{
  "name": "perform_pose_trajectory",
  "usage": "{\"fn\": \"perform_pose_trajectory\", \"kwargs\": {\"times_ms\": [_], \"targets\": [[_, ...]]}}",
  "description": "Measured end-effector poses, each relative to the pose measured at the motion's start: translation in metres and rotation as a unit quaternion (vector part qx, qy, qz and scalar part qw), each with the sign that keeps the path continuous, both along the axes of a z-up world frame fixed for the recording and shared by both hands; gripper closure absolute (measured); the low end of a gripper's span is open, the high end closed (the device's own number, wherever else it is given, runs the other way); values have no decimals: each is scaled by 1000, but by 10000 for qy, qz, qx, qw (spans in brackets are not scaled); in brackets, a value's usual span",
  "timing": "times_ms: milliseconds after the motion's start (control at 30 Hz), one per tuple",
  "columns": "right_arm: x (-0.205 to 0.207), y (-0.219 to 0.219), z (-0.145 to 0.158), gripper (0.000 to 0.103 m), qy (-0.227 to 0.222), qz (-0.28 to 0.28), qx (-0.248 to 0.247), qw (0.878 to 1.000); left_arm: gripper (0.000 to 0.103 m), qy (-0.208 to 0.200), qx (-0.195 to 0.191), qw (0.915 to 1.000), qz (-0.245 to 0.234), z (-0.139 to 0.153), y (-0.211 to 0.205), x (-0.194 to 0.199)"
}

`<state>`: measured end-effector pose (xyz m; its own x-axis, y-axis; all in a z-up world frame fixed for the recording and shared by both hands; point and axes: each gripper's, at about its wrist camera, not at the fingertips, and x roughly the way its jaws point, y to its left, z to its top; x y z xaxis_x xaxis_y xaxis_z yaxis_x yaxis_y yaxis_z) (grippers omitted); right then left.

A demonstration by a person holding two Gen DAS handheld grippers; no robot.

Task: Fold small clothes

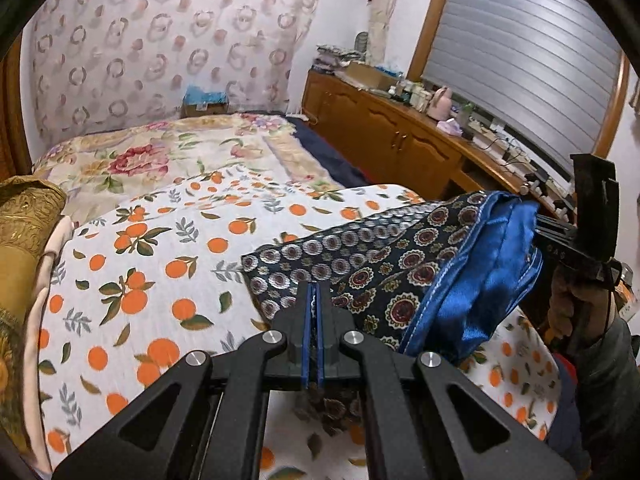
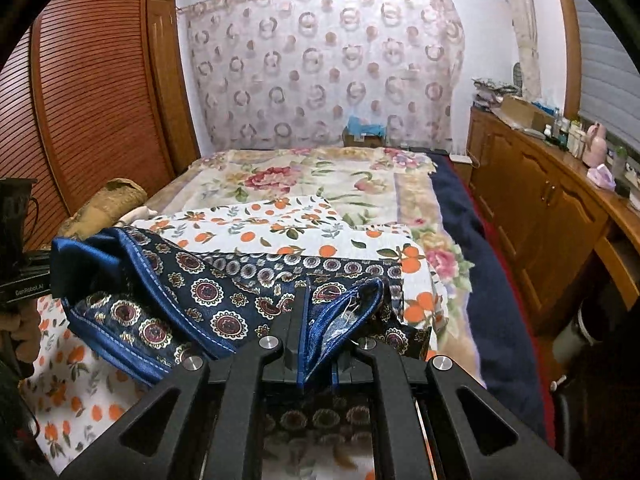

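Jaws pinched tight on both: left gripper (image 1: pixel 314 292) and right gripper (image 2: pixel 320 308) clamping the patterned blue-lined garment (image 1: pixel 400 264), lifted above the orange-print sheet (image 1: pixel 160 248); cloth's lower part hidden under the grippers.

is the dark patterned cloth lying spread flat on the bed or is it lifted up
Lifted. The left gripper and right gripper each pinch an edge of the cloth, which hangs bunched above the bedsheet.

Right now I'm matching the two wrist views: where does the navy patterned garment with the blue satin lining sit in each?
Left wrist: the garment fills centre-right, pinched by the left gripper.
Right wrist: it spans lower left to centre, edge in the right gripper.
Shared landmark: the orange-print sheet beneath it.
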<state>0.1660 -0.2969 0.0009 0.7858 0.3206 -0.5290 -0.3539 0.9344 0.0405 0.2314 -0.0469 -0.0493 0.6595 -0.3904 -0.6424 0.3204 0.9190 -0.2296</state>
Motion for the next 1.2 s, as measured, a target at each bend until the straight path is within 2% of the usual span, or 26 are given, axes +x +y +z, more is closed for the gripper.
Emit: {"fn": "perform_pose_trajectory", "kwargs": {"times_ms": [133,200,300,367,433,467,600,733,933,967,1000,1033,1067,1133,1200], "targets": [[18,-1,3,81,65,-66,99,9999,100,108,58,9999,114,-9,2,13],[23,-4,6,67,109,-86,192,9997,100,153,20,9997,172,-11,6,17],[21,-9,13,51,-33,-171,292,9994,99,141,-23,9996,226,-10,12,18],[18,-12,18,48,-128,-198,329,9992,98,112,-16,9997,224,-7,14,17],[15,-14,16,47,-204,-232,289,9991,78,91,-33,9997,214,-6,17,17],[11,-15,17,46,-237,-231,260,9991,61,51,-58,9997,215,-4,19,17],[3,-19,6,43,-240,-206,11,9995,30,23,-104,9997,222,-4,24,19],[6,-14,-9,43,106,-117,-253,9996,29,75,-91,9996,250,-8,23,24],[8,6,-21,44,356,282,-493,9978,29,205,104,9996,172,-16,13,35],[10,8,-22,51,369,309,-541,9974,29,229,118,9996,141,-17,11,37],[15,9,-22,72,372,347,-576,9970,29,250,129,9995,119,-19,9,38],[18,12,-22,83,393,433,-584,9966,29,270,149,9995,100,-20,7,40],[23,13,-21,98,388,496,-573,9964,29,283,169,9994,99,-21,5,41],[28,11,-14,103,210,474,-513,9973,29,301,198,9993,101,-23,4,43],[36,-5,-12,103,45,-221,-602,9979,29,315,243,9991,122,-24,3,46]]}}
